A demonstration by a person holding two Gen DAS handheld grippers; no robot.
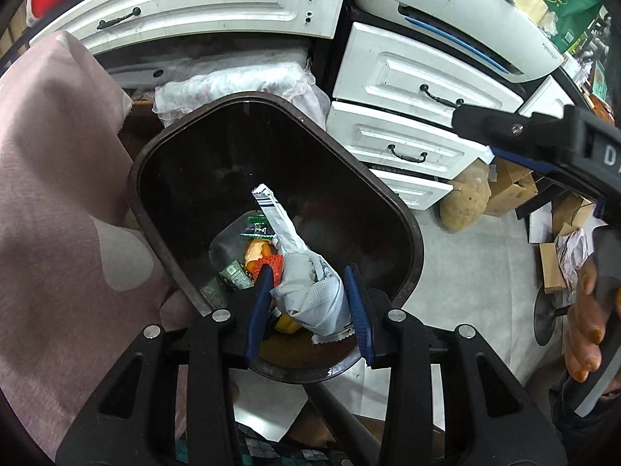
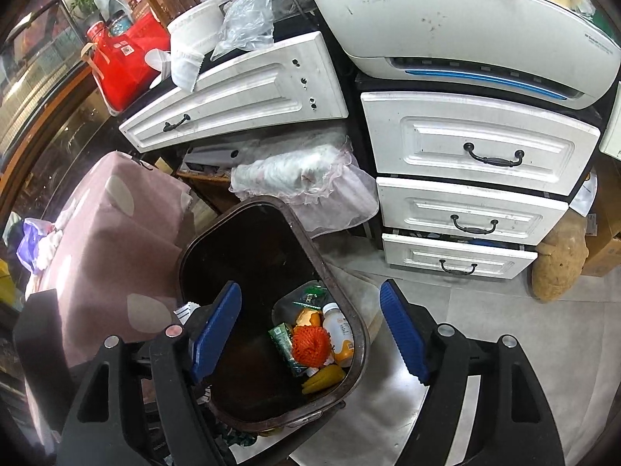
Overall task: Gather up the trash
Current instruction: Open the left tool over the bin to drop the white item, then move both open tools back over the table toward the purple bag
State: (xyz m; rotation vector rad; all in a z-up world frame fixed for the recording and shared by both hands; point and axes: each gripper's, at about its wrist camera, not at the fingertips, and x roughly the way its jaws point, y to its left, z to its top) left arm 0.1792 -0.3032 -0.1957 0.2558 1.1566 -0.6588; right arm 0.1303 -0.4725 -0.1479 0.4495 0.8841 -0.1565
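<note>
A dark brown trash bin (image 1: pixel 388 209) stands on the floor, also in the right wrist view (image 2: pixel 310 244). Inside lie an orange foam net (image 2: pixel 310 343), a small bottle (image 2: pixel 337 326), green packets (image 2: pixel 285 343) and peel. My left gripper (image 1: pixel 310 303) is shut on a crumpled silver-white wrapper (image 1: pixel 306 283) and holds it over the bin's opening. My right gripper (image 2: pixel 310 334) is open and empty above the bin; its body shows at the right of the left wrist view (image 1: pixel 543 143).
White drawers (image 2: pixel 473 209) stand behind the bin, with a white machine (image 2: pixel 465 27) on top. A pink cloth-covered object (image 2: pixel 116 252) is at the bin's left. A lace cloth (image 2: pixel 302 178), a tan sack (image 2: pixel 559 268) and cardboard boxes (image 1: pixel 508 186) lie around.
</note>
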